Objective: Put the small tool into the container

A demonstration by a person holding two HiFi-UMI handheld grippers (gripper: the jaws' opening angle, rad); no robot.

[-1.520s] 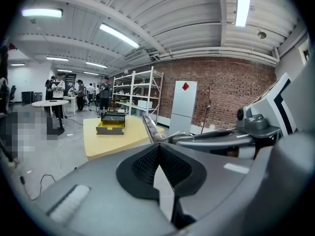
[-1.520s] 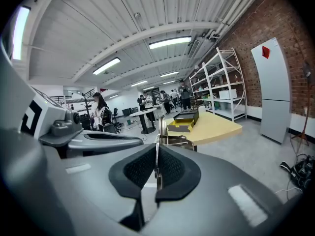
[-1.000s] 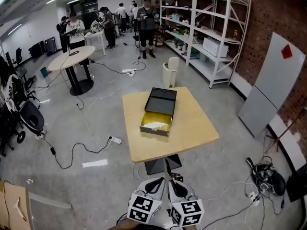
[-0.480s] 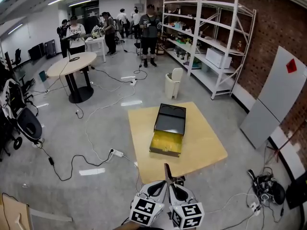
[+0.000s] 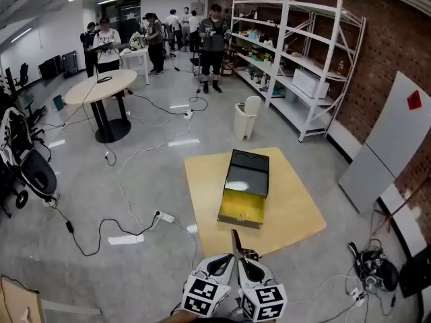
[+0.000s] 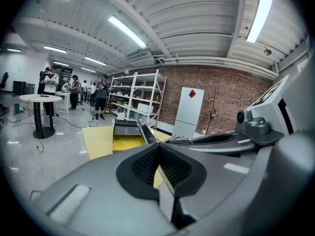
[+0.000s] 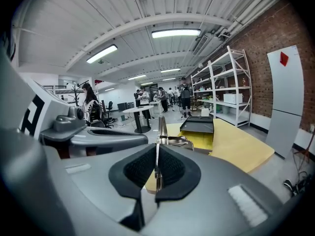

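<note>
Fingers [image 7: 172, 168] of the right gripper [image 7: 157, 151] are clamping the small tool [image 7: 160, 126], its tip pointing toward the open container [image 5: 240, 221] lying farther off on the yellow table [image 5: 289, 207]. The left gripper [image 6: 159, 154], just beside, is holding its fingers together, empty.

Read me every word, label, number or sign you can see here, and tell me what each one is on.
No text can be read in any view.
Red diamond sign on the white panel: no lettering visible.
Square markers on the gripper cubes: black-and-white patterns, no words.
Boxes on the shelving: any print is too small to read.
Container on the table: no label visible.
</note>
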